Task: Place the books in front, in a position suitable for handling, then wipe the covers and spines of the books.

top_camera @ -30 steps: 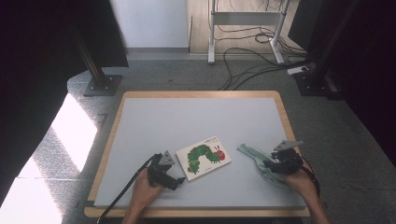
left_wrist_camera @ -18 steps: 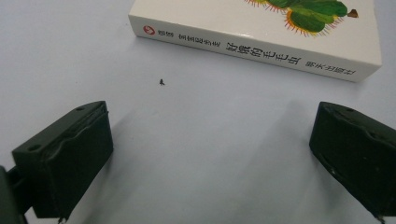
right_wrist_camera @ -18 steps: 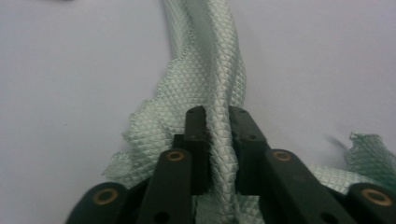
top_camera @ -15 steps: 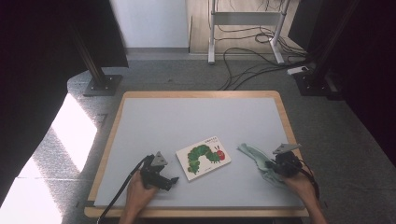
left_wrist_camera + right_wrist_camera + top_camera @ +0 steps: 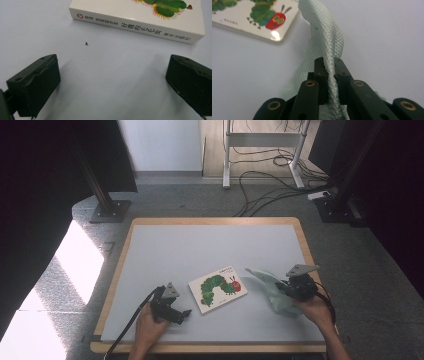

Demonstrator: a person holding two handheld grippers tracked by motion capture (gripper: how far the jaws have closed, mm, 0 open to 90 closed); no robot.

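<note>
Since a second ago my right gripper [image 5: 281, 287] has clamped on the pale green waffle-weave cloth [image 5: 270, 290] and started lifting its edge; my left gripper [image 5: 182, 312] has slid back from the white caterpillar picture book [image 5: 218, 287]. In the high view's lower right, the cloth hangs from my pinched right jaws, its far end on the grey table mat [image 5: 200, 250]. My left jaws stand spread, empty. I'd raise the cloth slowly, keeping it from dragging the book.
</note>
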